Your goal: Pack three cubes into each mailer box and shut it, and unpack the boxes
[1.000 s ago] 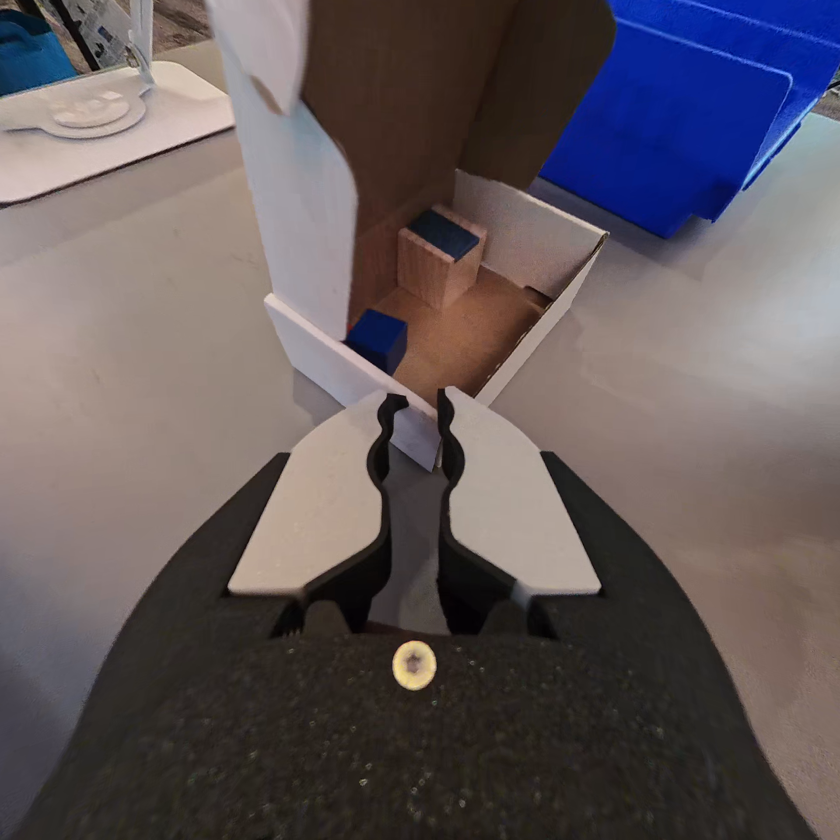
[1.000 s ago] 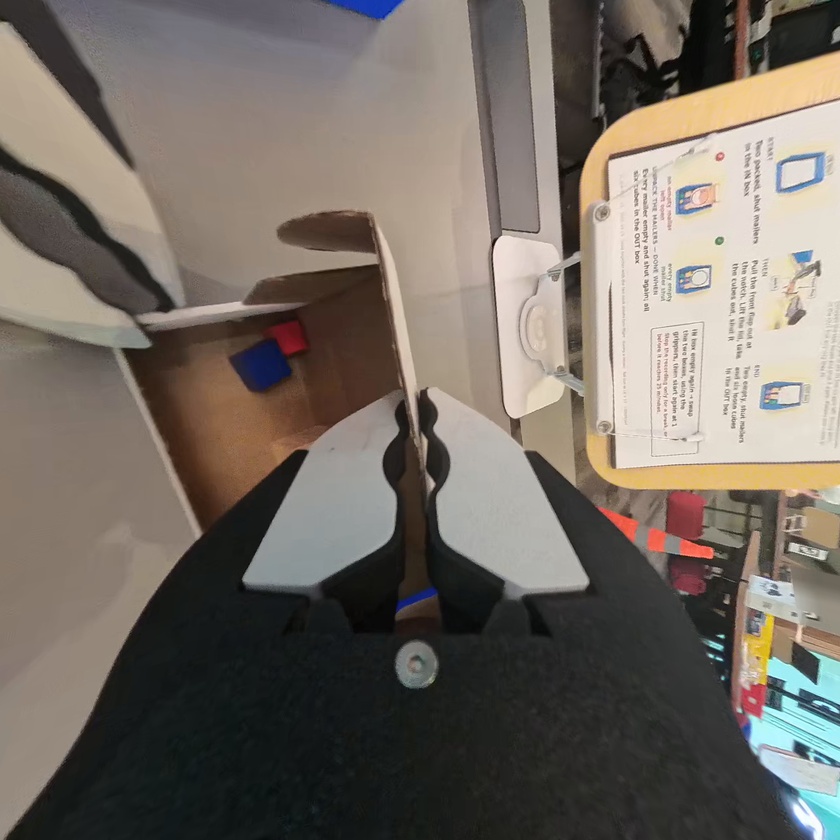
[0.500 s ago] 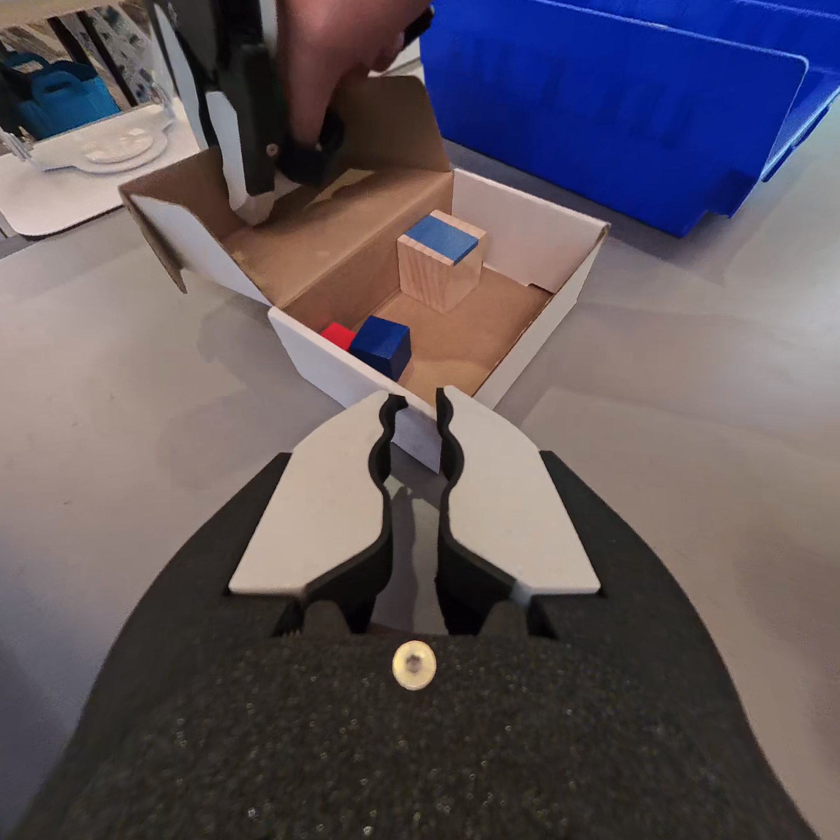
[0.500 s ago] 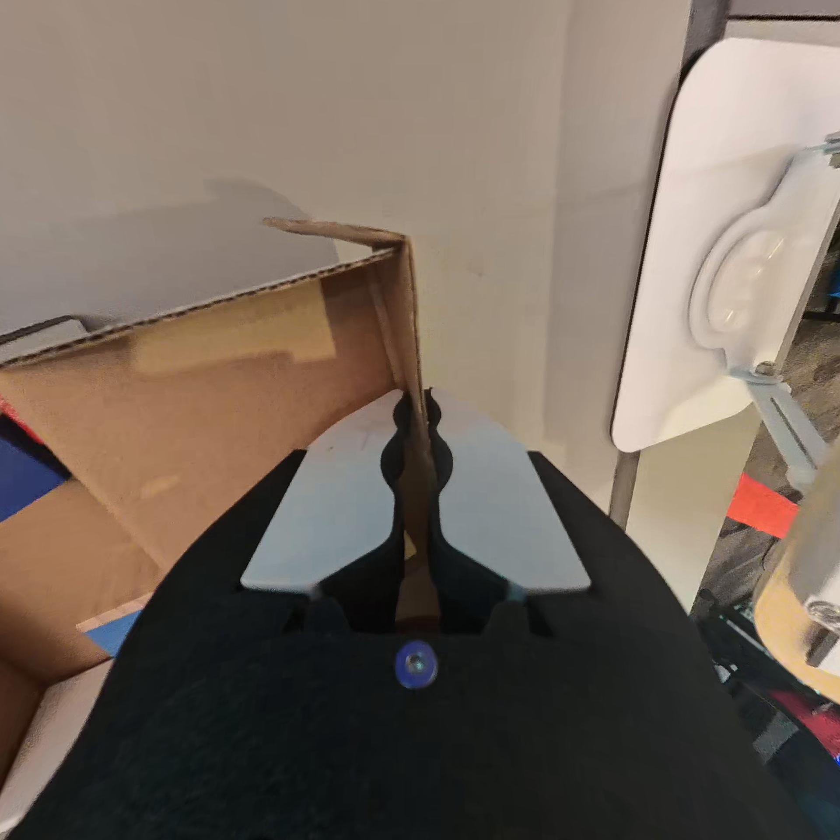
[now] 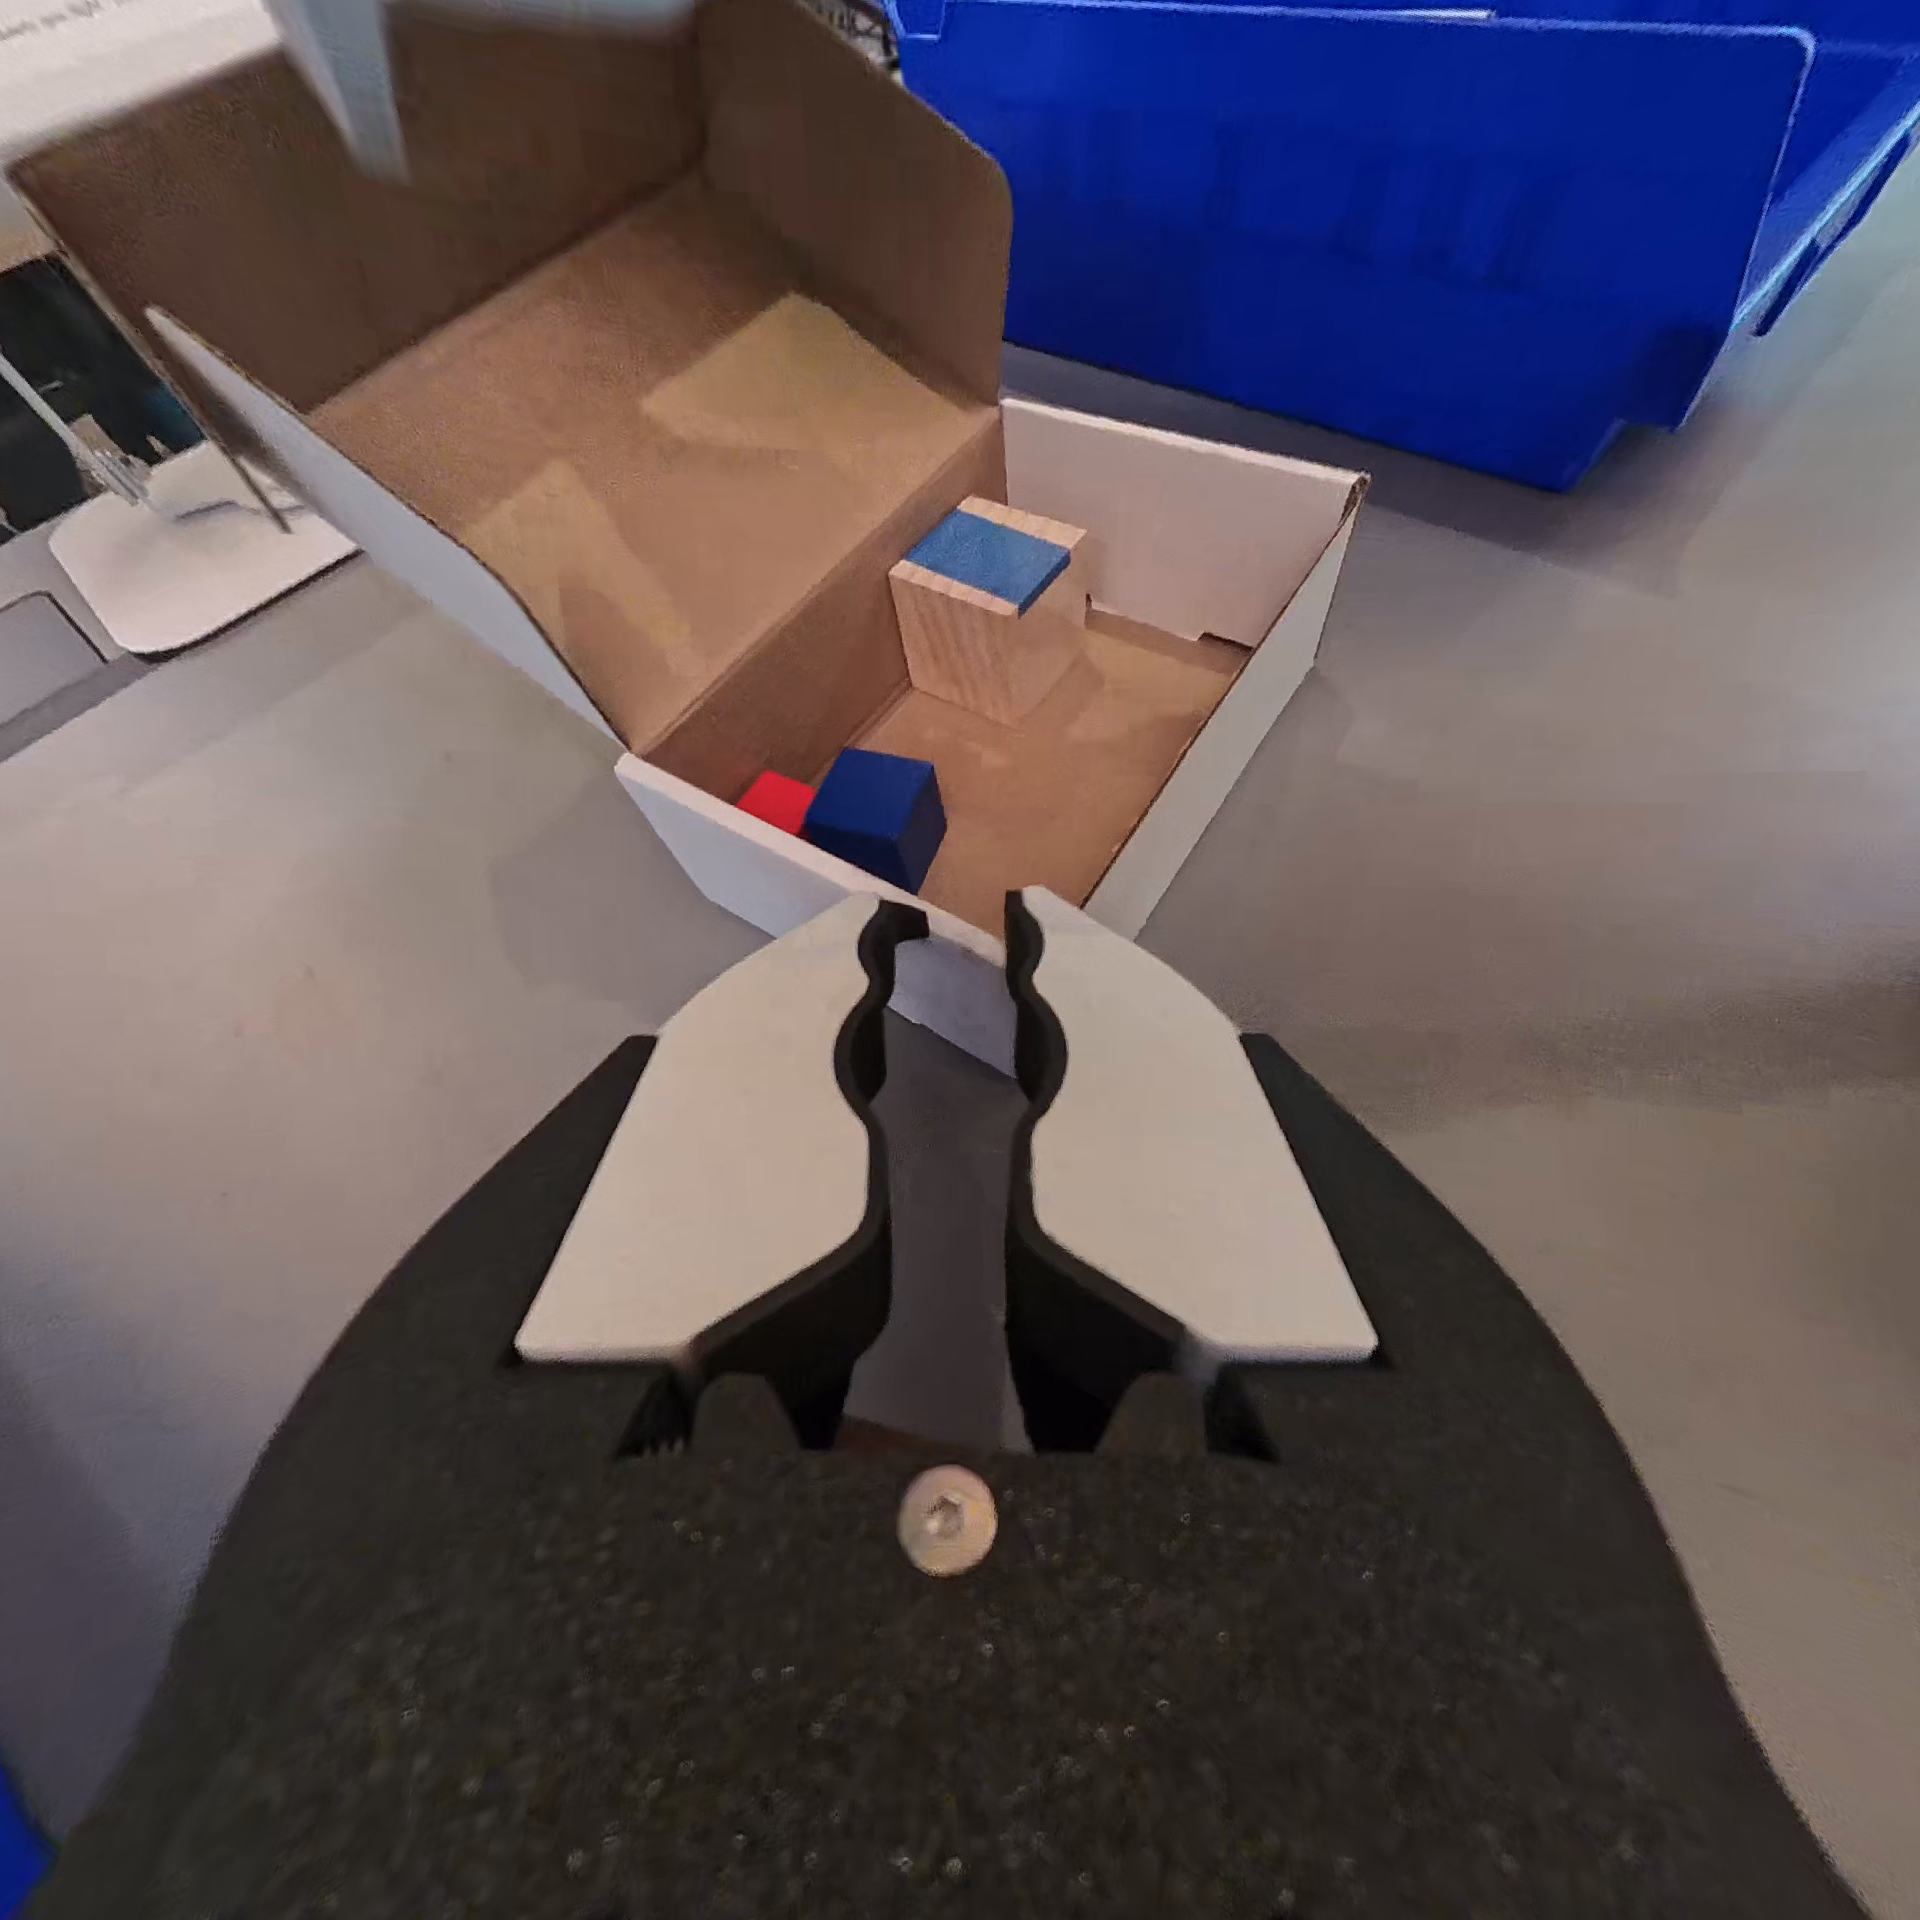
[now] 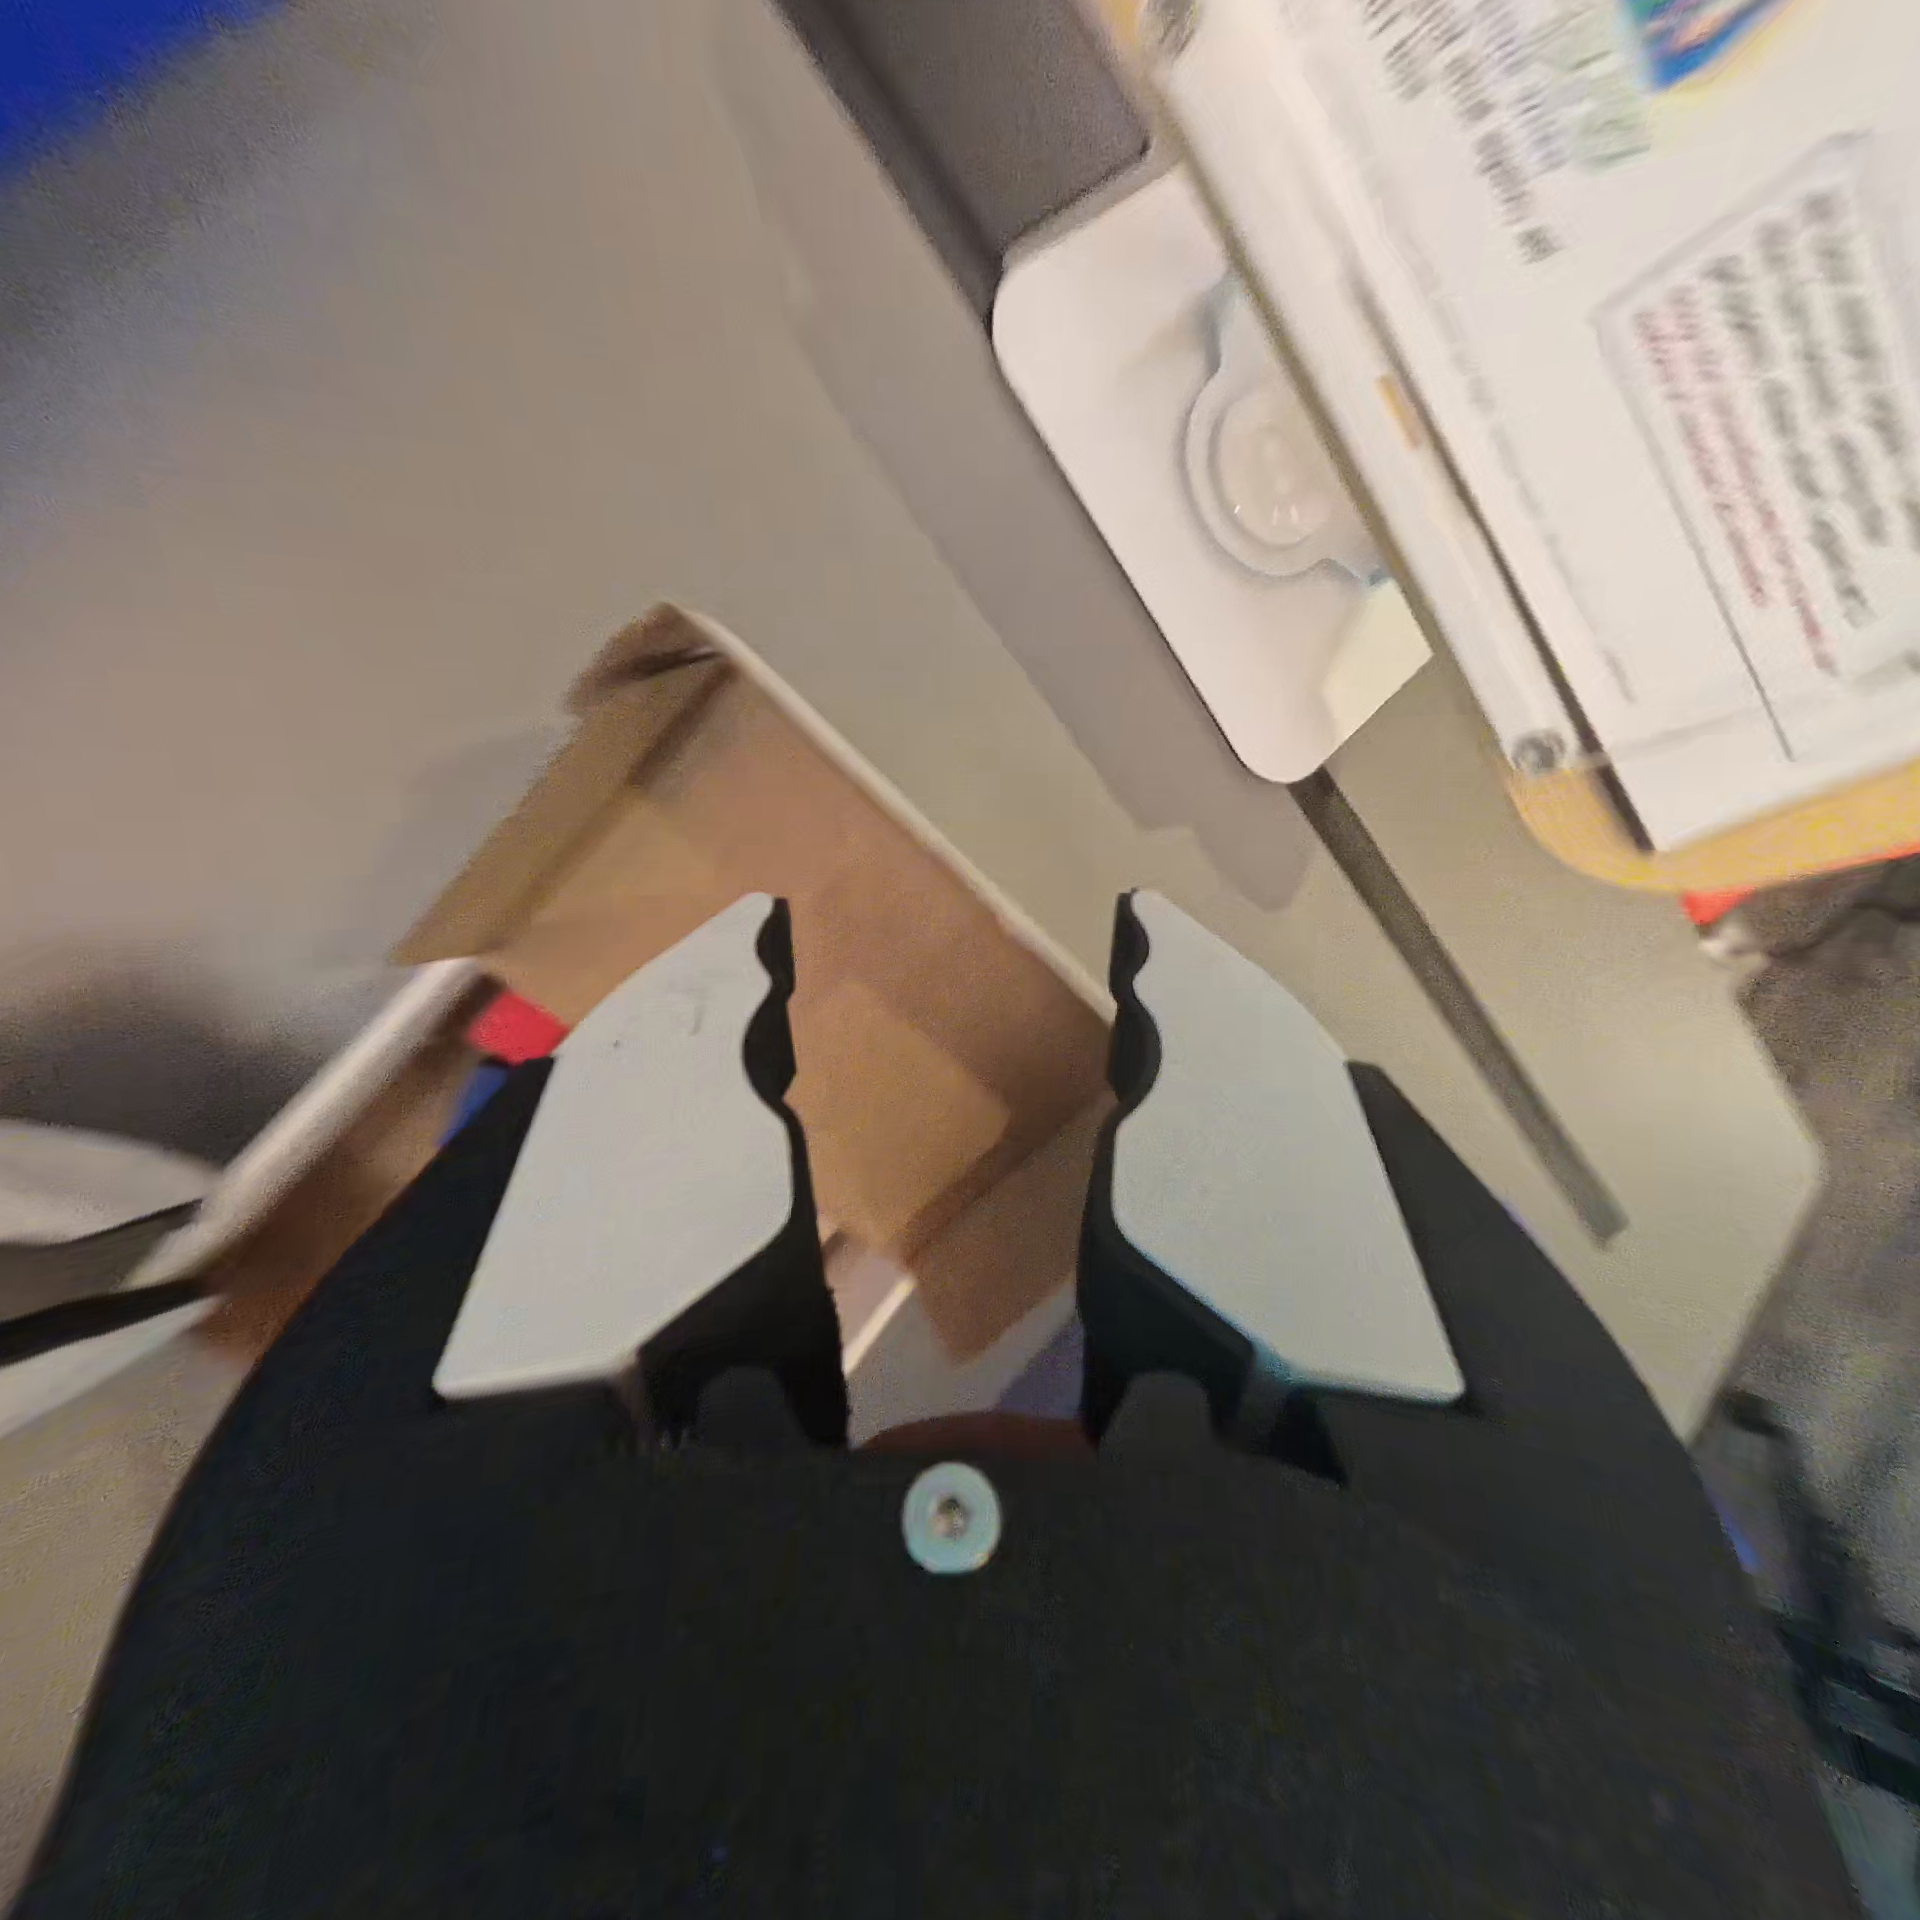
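Left wrist view. The left gripper (image 5: 961, 925) occupies the lower centre of the frame, its two pale fingers (image 5: 727, 1143) set narrowly apart around the near corner of the mailer box (image 5: 1288, 613); whether the pads actually press the white wall cannot be told. The box stands open at mid-frame on the grey table (image 5: 312, 935), white outside and brown cardboard inside, with its lid (image 5: 582, 343) laid back toward the upper left and one brown side flap (image 5: 862, 177) standing upright. Three cubes lie inside: a wooden cube with a blue top (image 5: 987, 613) against the far inner wall, and a dark blue cube (image 5: 878, 816) with a small red cube (image 5: 777, 802) just beside it on the left, both close to the near wall. A blue bin (image 5: 1403, 229) fills the upper right, behind the box. A white stand base (image 5: 187, 561) lies at the left edge. A pale blurred form at the upper left, above the lid, cannot be identified.

Right wrist view. The frame is motion-blurred. The right gripper (image 6: 951, 914) sits in the lower centre with its fingers (image 6: 644, 1164) spread wide and nothing between them. The brown lid panel (image 6: 914, 997) lies beyond and between the fingers. A sliver of the red cube (image 6: 514, 1029) shows to the left of the left finger. At the upper right, the white stand base (image 6: 1122, 436) carries a printed instruction sheet (image 6: 1662, 312) on a wooden board (image 6: 1621, 842).
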